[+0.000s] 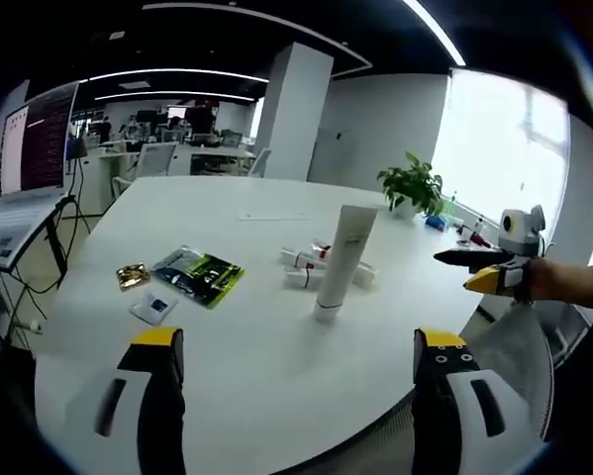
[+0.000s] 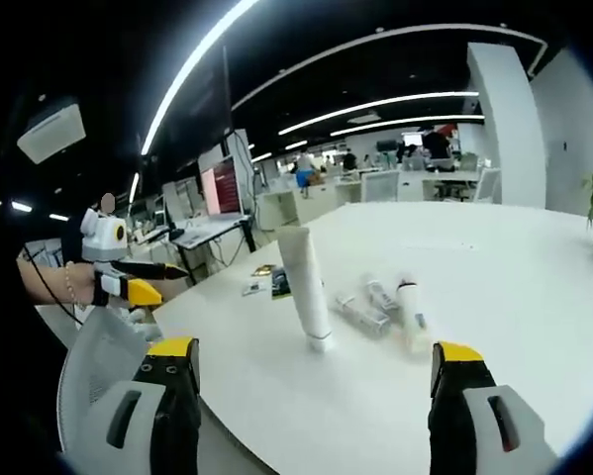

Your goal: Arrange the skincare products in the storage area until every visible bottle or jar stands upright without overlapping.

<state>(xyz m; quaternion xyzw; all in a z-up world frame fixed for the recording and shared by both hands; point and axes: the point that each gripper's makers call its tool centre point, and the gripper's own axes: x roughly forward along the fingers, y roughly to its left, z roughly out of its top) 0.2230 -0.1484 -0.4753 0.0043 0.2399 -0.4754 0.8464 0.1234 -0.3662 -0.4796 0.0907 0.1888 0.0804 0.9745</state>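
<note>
A green-and-black packet (image 1: 201, 275), a gold sachet (image 1: 132, 275) and a small card (image 1: 154, 308) lie together on the white table (image 1: 247, 366). A potted plant (image 1: 412, 185) stands near the table's far edge.

White table (image 1: 276, 376) bearing tubes (image 1: 311, 265), packets (image 1: 199, 274)

The tall white tube (image 1: 343, 259) stands upright on its cap on the white table (image 1: 247, 376). Between this tube and the near table edge the surface is bare, so a gripper can pass there. Just behind the tube lie several small tubes (image 1: 311, 265) close together. Left of the tube, well apart, lie flat packets (image 1: 197, 274).
</note>
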